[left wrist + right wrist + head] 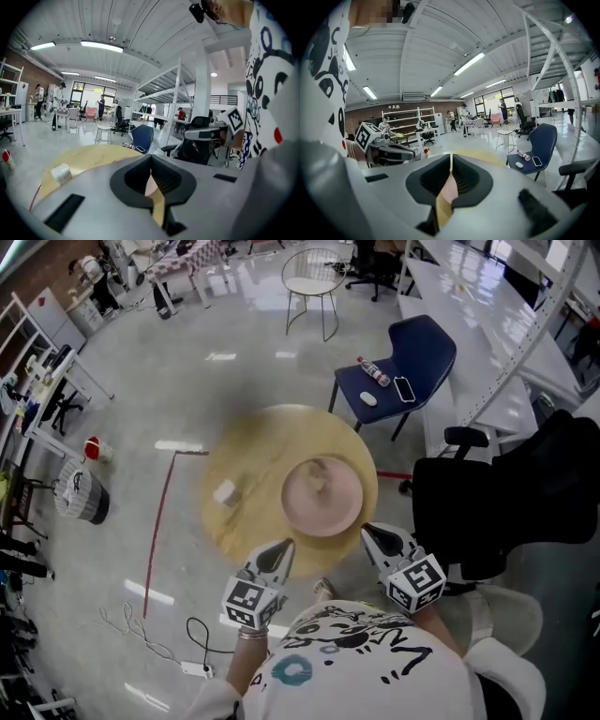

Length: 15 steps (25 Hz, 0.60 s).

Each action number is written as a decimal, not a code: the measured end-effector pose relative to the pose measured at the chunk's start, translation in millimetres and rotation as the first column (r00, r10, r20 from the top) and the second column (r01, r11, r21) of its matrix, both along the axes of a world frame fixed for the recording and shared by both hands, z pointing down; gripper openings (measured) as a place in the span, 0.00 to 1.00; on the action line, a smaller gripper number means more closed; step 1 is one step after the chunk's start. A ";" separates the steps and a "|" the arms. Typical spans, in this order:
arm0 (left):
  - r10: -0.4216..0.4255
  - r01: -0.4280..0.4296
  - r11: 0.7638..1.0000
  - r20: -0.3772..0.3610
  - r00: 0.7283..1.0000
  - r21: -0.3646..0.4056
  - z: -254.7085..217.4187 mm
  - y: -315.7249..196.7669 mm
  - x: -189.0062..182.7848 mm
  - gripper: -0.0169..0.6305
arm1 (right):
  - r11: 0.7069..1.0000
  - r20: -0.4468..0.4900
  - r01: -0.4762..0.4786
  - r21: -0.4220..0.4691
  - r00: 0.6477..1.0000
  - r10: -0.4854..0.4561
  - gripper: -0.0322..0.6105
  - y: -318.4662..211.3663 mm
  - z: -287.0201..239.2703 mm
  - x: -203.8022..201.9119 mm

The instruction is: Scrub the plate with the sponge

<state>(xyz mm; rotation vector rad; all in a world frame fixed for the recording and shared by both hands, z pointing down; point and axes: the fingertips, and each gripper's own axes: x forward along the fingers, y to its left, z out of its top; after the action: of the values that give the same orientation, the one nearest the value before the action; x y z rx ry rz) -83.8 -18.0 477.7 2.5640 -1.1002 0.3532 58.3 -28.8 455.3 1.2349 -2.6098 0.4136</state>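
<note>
A pink plate [322, 495] lies on the right half of a round wooden table [253, 442]. The sponge [224, 491], a small pale block, rests on the table left of the plate, and the left gripper view shows the sponge [61, 172] too. My left gripper [282, 548] is held at the table's near edge, shut and empty, below and left of the plate. My right gripper [369, 533] is held at the near right edge, also shut and empty. In each gripper view a sliver of pink plate [151, 185] [449, 189] shows in the slit between the jaws.
A blue chair [412, 367] carrying a bottle, a phone and a mouse stands beyond the table on the right. A black office chair [511, 493] is close on the right. A white wire stool [313, 282] stands far back. A cable and power strip [192, 667] lie on the floor.
</note>
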 end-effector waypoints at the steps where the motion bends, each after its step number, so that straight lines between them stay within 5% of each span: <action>1: -0.004 0.004 1.000 -0.007 1.000 0.001 -0.7 -4.3 -2.4 0.05 | 1.000 -0.004 0.002 -0.001 1.000 -0.002 0.10 -2.9 -0.4 -3.0; 15: -0.061 0.059 0.995 -0.019 0.998 -0.075 39.5 -44.3 -4.6 0.05 | 0.996 -0.032 0.057 -0.069 0.998 -0.060 0.10 -39.2 32.6 -11.4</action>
<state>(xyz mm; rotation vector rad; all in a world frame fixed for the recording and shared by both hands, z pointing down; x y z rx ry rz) -88.4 -62.3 517.2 2.4589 -1.1323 0.3443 46.9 -68.0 487.9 1.1311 -2.5737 0.4620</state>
